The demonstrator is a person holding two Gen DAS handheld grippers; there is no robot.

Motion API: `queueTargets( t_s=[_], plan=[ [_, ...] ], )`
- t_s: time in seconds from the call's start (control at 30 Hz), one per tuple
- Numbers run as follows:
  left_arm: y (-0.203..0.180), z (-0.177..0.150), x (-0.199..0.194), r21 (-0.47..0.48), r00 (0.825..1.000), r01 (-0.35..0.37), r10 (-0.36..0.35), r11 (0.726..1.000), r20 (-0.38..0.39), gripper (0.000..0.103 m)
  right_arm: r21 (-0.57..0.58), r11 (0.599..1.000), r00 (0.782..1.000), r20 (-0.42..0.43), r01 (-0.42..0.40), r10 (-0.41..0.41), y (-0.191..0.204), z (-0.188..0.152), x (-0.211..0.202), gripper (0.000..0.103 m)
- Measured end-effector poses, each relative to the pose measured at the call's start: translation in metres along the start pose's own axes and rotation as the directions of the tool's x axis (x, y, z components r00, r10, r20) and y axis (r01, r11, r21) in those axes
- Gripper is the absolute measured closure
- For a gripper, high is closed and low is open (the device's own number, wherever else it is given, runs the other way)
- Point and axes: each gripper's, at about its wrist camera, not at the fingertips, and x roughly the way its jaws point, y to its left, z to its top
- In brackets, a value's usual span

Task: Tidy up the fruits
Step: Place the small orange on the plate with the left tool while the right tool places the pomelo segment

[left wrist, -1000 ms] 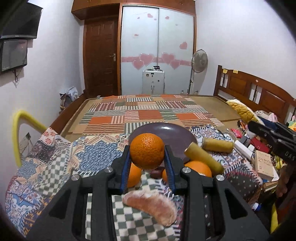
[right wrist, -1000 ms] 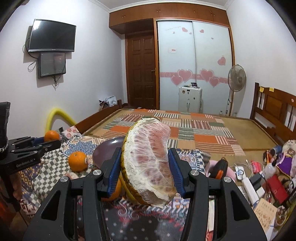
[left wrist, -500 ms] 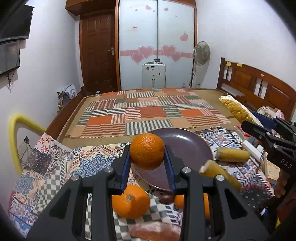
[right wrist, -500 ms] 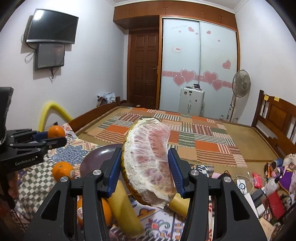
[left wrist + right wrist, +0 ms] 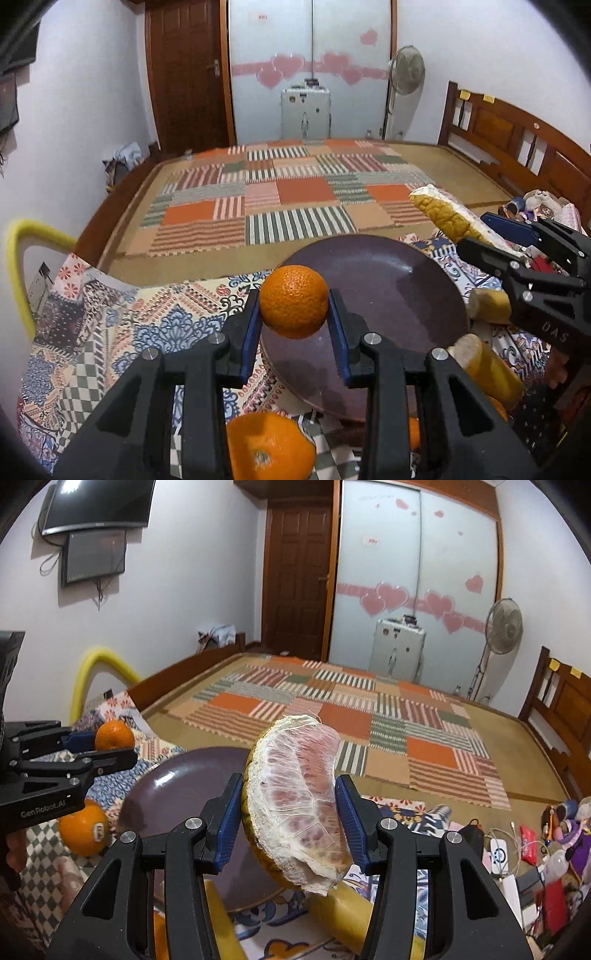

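My left gripper [image 5: 293, 328] is shut on an orange [image 5: 293, 301] and holds it over the near left edge of a dark purple plate [image 5: 388, 291]. My right gripper [image 5: 288, 823] is shut on a peeled pomelo wedge [image 5: 299, 805], held above the plate's [image 5: 177, 786] right side. From the left wrist view the wedge [image 5: 447, 218] and right gripper [image 5: 524, 258] sit at the plate's far right. From the right wrist view the left gripper [image 5: 99, 747] and its orange [image 5: 114, 734] are at left.
Another orange [image 5: 269, 446] lies on the patterned cloth [image 5: 110, 332] below my left gripper. Yellow banana-like pieces [image 5: 487, 373] lie right of the plate. An orange [image 5: 85, 829] sits left of the plate. Clutter [image 5: 535, 849] lies at right. A patchwork mat [image 5: 280, 203] covers the bed beyond.
Both grippers have risen and moved forward toward the plate with their fruit. The pomelo piece on the cloth has dropped out of the left wrist view.
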Motion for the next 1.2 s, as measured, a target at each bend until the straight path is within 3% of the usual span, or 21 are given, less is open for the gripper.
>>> queueTargets(
  t_s=[0.47, 0.93, 0.97, 1.07, 1.2],
  plan=[
    [0.0, 0.01, 0.046, 0.028, 0.984, 0.017, -0.011, 0.999, -0.176, 0.069, -0.029, 0.997, 0.986, -0.158, -0.066, 0.061, -0.001, 0.007, 0.043, 0.056],
    [-0.011, 0.009, 0.058, 0.076, 0.971, 0.036, -0.017, 0.996, -0.237, 0.068, -0.025, 0.996, 0.968, -0.239, -0.088, 0.08, -0.002, 0.008, 0.061, 0.056],
    [-0.011, 0.009, 0.058, 0.075, 0.972, 0.034, -0.016, 0.997, -0.236, 0.067, -0.027, 0.996, 0.967, -0.243, -0.091, 0.081, -0.002, 0.008, 0.06, 0.055],
    [-0.01, 0.012, 0.054, 0.073, 0.978, 0.021, -0.005, 0.997, -0.209, 0.041, -0.023, 0.995, 0.964, -0.25, -0.096, 0.088, -0.002, 0.007, 0.062, 0.054],
    [-0.006, 0.014, 0.044, 0.067, 0.985, 0.016, -0.005, 0.998, -0.172, 0.039, -0.02, 0.995, 0.962, -0.257, -0.1, 0.092, -0.001, 0.005, 0.061, 0.054]
  ],
)
